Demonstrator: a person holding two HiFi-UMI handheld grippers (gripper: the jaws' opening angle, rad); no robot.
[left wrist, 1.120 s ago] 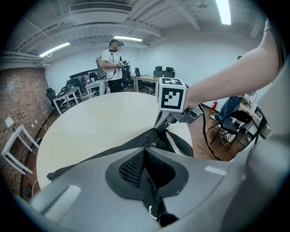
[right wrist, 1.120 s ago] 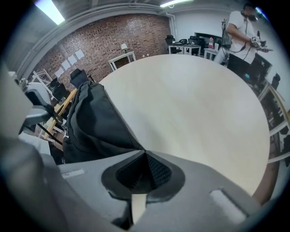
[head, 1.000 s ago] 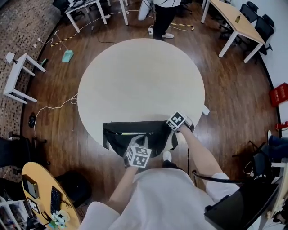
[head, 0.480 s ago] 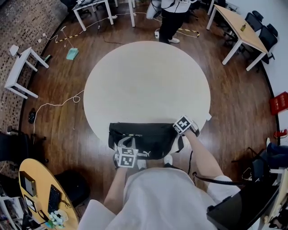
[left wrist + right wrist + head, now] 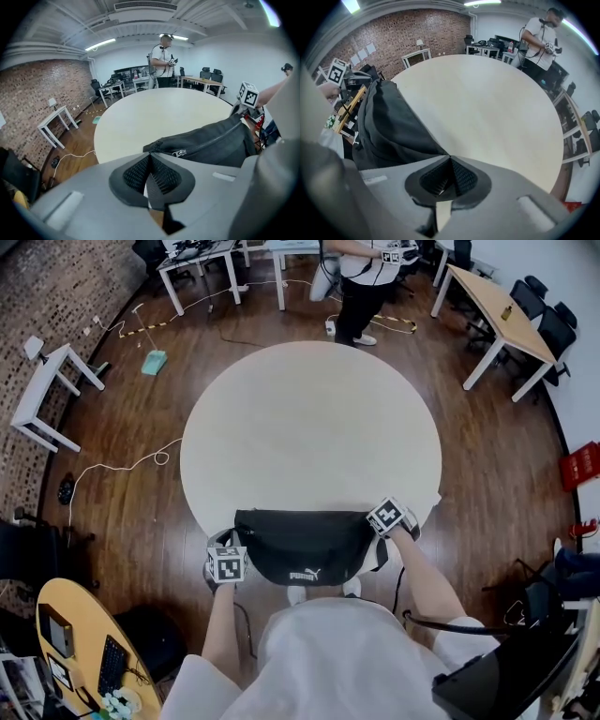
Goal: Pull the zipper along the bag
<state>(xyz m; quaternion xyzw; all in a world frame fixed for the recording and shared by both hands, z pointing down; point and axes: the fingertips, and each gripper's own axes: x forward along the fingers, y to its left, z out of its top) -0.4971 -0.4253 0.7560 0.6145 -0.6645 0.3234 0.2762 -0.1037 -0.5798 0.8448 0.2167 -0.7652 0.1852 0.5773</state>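
A black bag (image 5: 305,542) lies across the near edge of the round table (image 5: 309,427). Its zipper line runs along the top and looks closed, and the metal zipper pull (image 5: 180,153) rests free at the bag's left end. My left gripper (image 5: 228,544) sits just off that left end, shut, with nothing between its jaws (image 5: 150,158) and the pull a little ahead of them. My right gripper (image 5: 379,521) is at the bag's right end. In the right gripper view the bag (image 5: 389,126) tapers into the shut jaws, so this gripper (image 5: 450,160) pinches the fabric.
A person (image 5: 367,277) stands beyond the far side of the table. Desks and chairs (image 5: 497,306) line the back and right. A white side table (image 5: 52,395) and a floor cable (image 5: 122,463) are to the left. A small yellow table (image 5: 80,643) is at the near left.
My left gripper has travelled left from the middle of the bag to its left end. The pale gap along the bag's top no longer shows. The right gripper has stayed at the right end.
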